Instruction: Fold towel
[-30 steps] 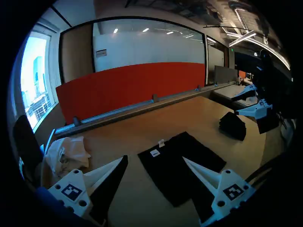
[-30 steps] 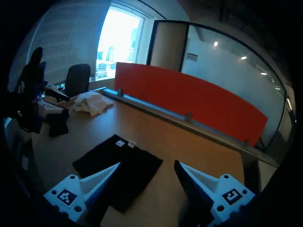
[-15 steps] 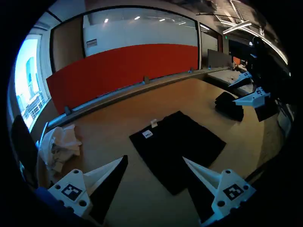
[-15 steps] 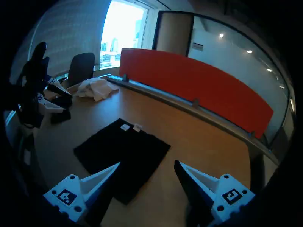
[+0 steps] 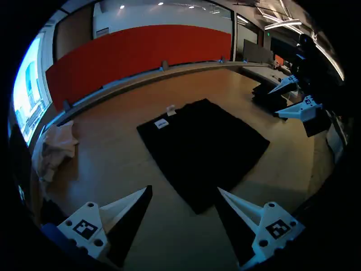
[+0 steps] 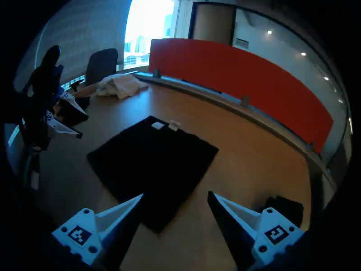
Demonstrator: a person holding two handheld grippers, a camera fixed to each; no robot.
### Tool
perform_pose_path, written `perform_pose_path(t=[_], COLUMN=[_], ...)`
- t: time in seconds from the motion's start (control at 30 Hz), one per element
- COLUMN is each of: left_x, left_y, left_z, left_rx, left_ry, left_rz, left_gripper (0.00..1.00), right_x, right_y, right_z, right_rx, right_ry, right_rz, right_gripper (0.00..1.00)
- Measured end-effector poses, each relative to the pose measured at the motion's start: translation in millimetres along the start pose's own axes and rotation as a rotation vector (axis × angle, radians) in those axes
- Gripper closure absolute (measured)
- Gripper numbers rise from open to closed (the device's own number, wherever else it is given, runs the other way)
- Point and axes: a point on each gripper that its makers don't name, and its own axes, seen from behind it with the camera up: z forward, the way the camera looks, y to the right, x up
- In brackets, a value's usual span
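Both stood released: your left hand-held gripper [image 5: 183, 188] and right hand-held gripper [image 6: 175, 194] held nothing above the black towel [image 5: 203, 140] spread flat on the bench [image 5: 113, 149].

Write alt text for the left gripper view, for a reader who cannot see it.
A black towel lies spread flat on a wooden table, just beyond the open left hand-held gripper. The right hand-held gripper hangs open at the far right, and a crumpled white cloth sits at the table's left edge.

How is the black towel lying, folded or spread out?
Spread out. The black towel lies flat on the wooden table, edges and corners all showing.
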Motion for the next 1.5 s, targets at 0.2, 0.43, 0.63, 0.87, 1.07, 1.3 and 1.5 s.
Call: perform_pose_path(t=[0.2, 0.43, 0.63, 0.87, 1.07, 1.3, 1.5], left_x=[-30, -50, -57, -63, -61, -61, -61], left_y=[11.6, 20.1, 23.8, 30.3, 32.6, 35.8, 39.7], left_z=[19.7, 35.9, 45.3, 53.9, 57.9, 58.4, 58.5], left_rx=[-0.029, -0.057, -0.073, -0.088, -0.088, -0.095, -0.095], left_ry=[-0.052, -0.094, -0.113, -0.130, -0.130, -0.130, -0.127], left_rz=[0.017, 0.043, 0.058, 0.063, 0.063, 0.077, 0.078], left_gripper=[0.04, 0.04, 0.05, 0.04, 0.05, 0.14, 0.24], right_x=[-27, -55, -71, -82, -89, -94, -95], right_y=[-12, -20, -23, -26, -28, -35, -36], right_z=[12.5, 23.5, 31.0, 36.5, 39.8, 41.4, 41.6], right_rx=[0.021, 0.042, 0.056, 0.074, 0.083, 0.117, 0.132], right_ry=[-0.043, -0.090, -0.117, -0.136, -0.147, -0.152, -0.149], right_rz=[-0.009, -0.016, -0.021, -0.022, -0.026, -0.016, -0.013], right_gripper=[0.00, 0.00, 0.00, 0.00, 0.02, 0.20, 0.31])
